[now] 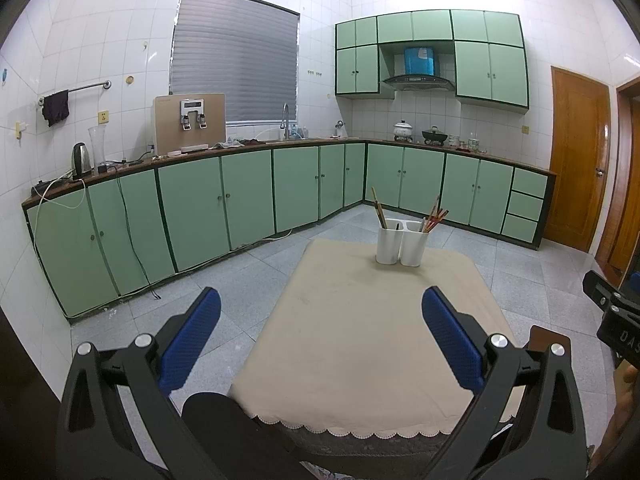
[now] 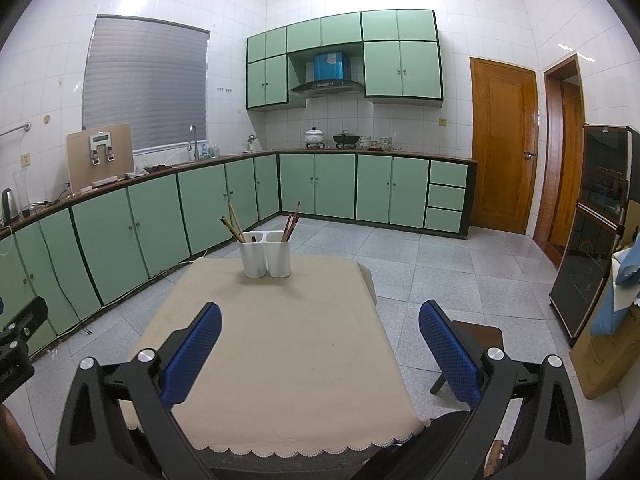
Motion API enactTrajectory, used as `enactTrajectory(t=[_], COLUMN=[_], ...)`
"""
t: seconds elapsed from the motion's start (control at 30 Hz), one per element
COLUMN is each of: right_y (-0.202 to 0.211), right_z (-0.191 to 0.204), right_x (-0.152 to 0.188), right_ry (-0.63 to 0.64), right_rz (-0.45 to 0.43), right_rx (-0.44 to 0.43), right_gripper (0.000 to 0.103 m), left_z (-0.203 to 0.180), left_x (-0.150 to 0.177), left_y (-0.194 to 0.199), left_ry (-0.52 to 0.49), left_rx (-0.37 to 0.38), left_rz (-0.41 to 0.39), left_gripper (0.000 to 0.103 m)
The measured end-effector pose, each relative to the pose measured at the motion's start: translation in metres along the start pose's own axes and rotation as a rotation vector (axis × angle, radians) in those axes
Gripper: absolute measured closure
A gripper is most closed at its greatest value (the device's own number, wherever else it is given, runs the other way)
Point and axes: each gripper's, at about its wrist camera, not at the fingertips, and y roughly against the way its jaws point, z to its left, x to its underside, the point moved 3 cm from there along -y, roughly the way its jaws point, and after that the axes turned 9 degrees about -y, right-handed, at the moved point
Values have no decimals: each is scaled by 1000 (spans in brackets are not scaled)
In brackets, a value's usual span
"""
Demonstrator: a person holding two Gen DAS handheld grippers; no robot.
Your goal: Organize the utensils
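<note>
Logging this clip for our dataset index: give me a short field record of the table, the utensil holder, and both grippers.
table: covered by beige cloth, scalloped near edge
holder: white two-compartment caddy at the table's far end
contents: chopsticks in the left compartment, reddish ones in the right
left gripper: jaws wide open, empty, above the table's near end
right gripper: jaws wide open, empty

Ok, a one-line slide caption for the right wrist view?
Open right claw above a cloth-covered table, facing a white two-compartment utensil holder with chopsticks at the far edge.
</note>
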Motion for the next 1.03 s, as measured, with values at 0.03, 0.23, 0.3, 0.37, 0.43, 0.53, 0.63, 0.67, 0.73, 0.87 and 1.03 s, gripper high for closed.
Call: enactTrajectory(t=[0.03,0.23,0.3,0.37,0.43,0.53,0.63,0.67,0.73,0.87,1.03], right_y=[1,2,2,2,2,2,2,2,1,0,-2], right_z=[0,2,3,3,4,4,4,4,4,3,2], right_x=[-1,-4,-4,-4,-6,-7,-7,-8,-8,-8,-10], right_ry=[0,1,2,3,4,5,4,5,5,6,6], right_rz=[-1,-4,-5,-4,-5,-7,-6,-7,-7,-7,-11], right_rx=[0,-2,-2,-3,-3,-5,-6,-5,-6,-7,-7], right_gripper=[6,6,6,6,6,6,6,6,6,6,6], left_z=[0,0,0,-1,0,0,1,1,1,2,4], left_x=[0,0,-1,0,-2,-2,-4,-4,-4,-5,-7], left_y=[0,0,0,1,1,2,2,2,2,2,3], left_ry=[-1,0,1,0,0,1,2,1,0,2,5], left_rx=[-1,1,0,-1,-2,-3,-4,-4,-3,-6,-12], left_rz=[0,0,-1,-2,-3,-4,-6,-6,-7,-10,-16], left_gripper=[5,5,5,5,5,5,5,5,5,5,5])
